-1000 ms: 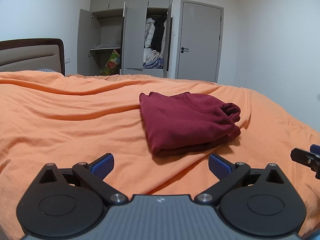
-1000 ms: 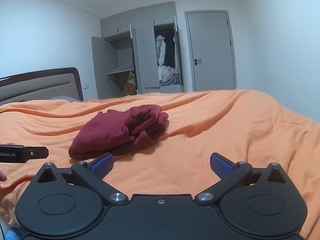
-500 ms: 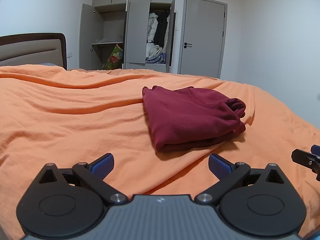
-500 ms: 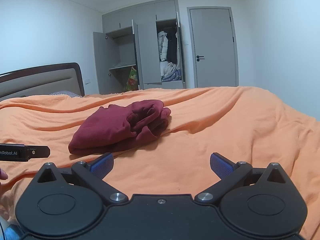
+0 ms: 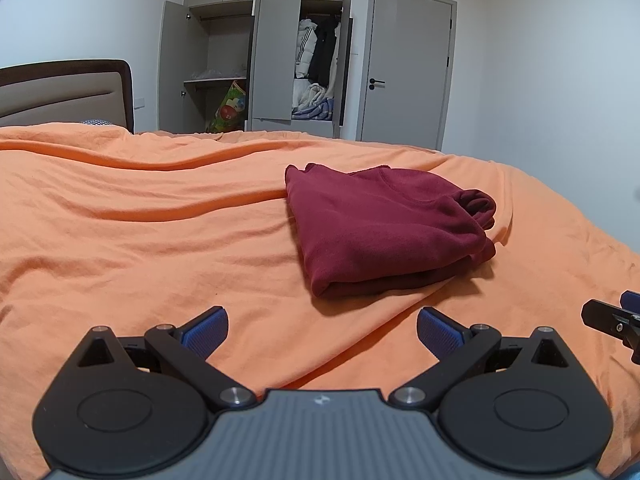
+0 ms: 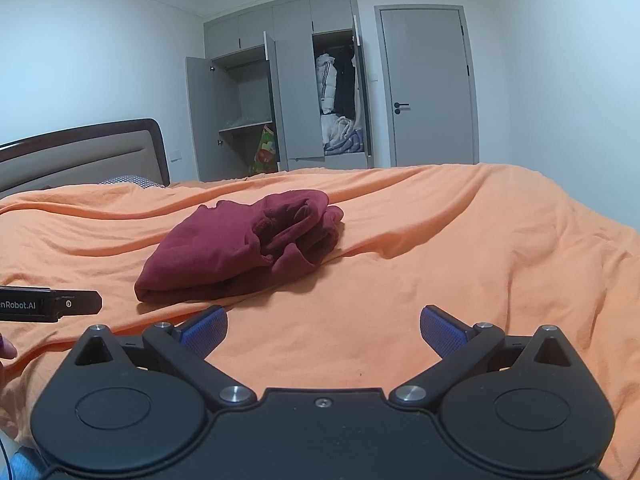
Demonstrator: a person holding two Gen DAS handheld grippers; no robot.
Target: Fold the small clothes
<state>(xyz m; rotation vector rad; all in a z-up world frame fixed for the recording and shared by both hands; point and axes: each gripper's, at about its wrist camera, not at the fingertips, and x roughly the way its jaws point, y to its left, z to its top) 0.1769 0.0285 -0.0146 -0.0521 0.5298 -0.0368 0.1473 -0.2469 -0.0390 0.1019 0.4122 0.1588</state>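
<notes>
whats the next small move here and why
Probably reach the right gripper forward to the bunched end of the maroon garment and tuck it flat. That end looks lumpy while the rest lies folded on the orange bedspread; both grippers are open and empty.

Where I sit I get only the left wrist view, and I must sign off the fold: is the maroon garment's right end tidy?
Observer: No. In the right wrist view that end of the maroon garment is a bunch of loose rolls, not a flat edge.
Operator: Does anything stick out of it?
Observer: Yes, a lower flap pokes out onto the orange blanket under the bunch.
Operator: Is the right tool holding any cloth?
Observer: No. The right tool is open and empty, short of the garment.
</notes>
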